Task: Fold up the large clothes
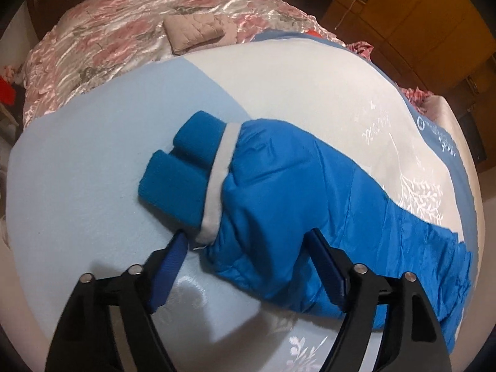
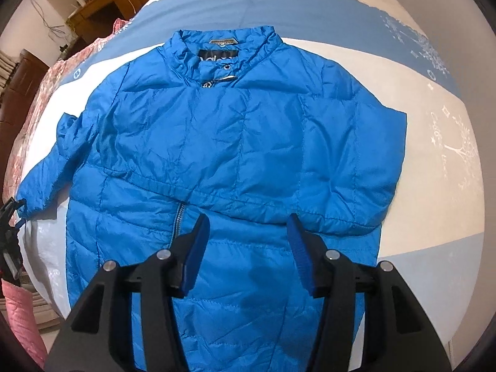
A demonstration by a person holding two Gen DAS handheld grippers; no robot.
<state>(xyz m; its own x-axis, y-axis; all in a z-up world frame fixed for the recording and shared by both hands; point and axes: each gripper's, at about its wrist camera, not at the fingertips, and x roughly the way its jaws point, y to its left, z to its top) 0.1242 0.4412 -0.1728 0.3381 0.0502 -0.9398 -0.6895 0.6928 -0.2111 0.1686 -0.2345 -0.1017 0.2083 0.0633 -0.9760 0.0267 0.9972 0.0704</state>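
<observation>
Blue padded jacket (image 2: 235, 142) lying front-up on a bed (image 2: 434, 167), collar (image 2: 217, 52) at the far end from the right tool (image 2: 246, 248), hem toward it. One sleeve (image 2: 310, 167) is already laid across the chest, its lower edge just ahead of the right tool's tips; the other sleeve (image 2: 43, 170) is not yet folded and extends to the left of that tool.

Left tool (image 1: 248, 241): jaws spread, straddling the end of the extended sleeve (image 1: 310, 204). One finger (image 1: 173, 260) rests beside the white band (image 1: 217, 183) at the wrist, on the bedcover (image 1: 93, 186); the other lies over the padded cloth. The dark fleece cuff (image 1: 179, 173) lies just beyond the tips. No pad can be seen pressing the cloth, so the sleeve reads as framed rather than pinched.

Right tool: jaws spread and empty, poised over the jacket's middle, with the zip (image 2: 178, 217) just to the left of its left finger (image 2: 193, 257).

Step in hand, as judged: the second sleeve fold, at the point of taking hold. The next move calls for the left tool to close on the sleeve near the white band, lift it clear of the bedcover and carry it across the chest onto the first sleeve, while the right tool may steady the body. The slippery shell may slide out of a shallow pinch.

Containers: none in view. Ahead of the left tool, further up the bed, lies a folded beige quilted piece (image 1: 195, 31) on a floral coverlet (image 1: 108, 37).
</observation>
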